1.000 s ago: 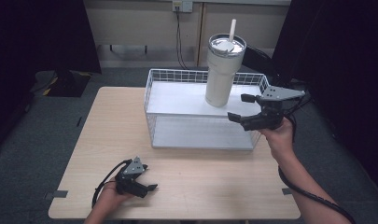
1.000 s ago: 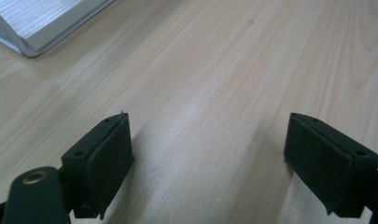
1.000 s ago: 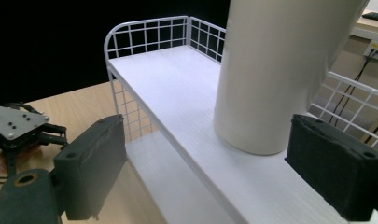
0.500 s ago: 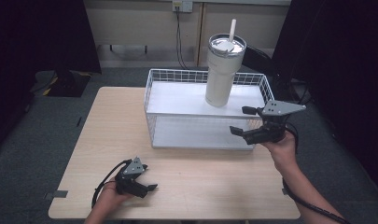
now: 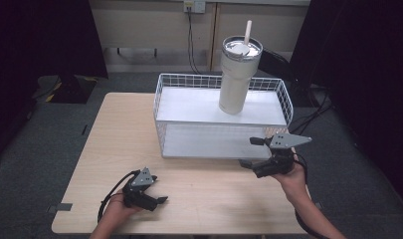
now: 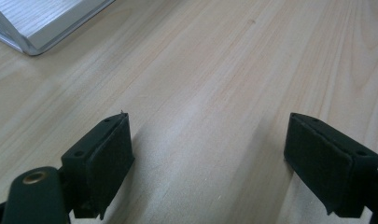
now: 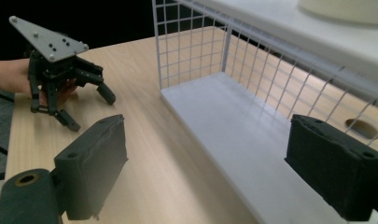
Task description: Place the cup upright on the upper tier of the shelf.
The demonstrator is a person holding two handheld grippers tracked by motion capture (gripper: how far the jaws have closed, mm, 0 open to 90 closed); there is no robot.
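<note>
The tumbler (image 5: pixel 238 74) stands upright on the white rack (image 5: pixel 214 104) at upper centre of the frame. The right claw (image 5: pixel 254 155) hangs low at the rack's front right corner, jaws apart, holding nothing. The left claw (image 5: pixel 151 196) rests on the bench (image 5: pixel 124 139) at lower left, jaws apart too. It looks like the pause between steps; next, the right claw must rise towards the tumbler.

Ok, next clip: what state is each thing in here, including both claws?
Tumbler: upright on the rack's top shelf, lid on, straw in.
Wire rack: standing on the table, lower shelf bare.
Left claw: open, holding nothing, resting low on the table.
Right claw: open, holding nothing, at the rack's front right corner.
</note>
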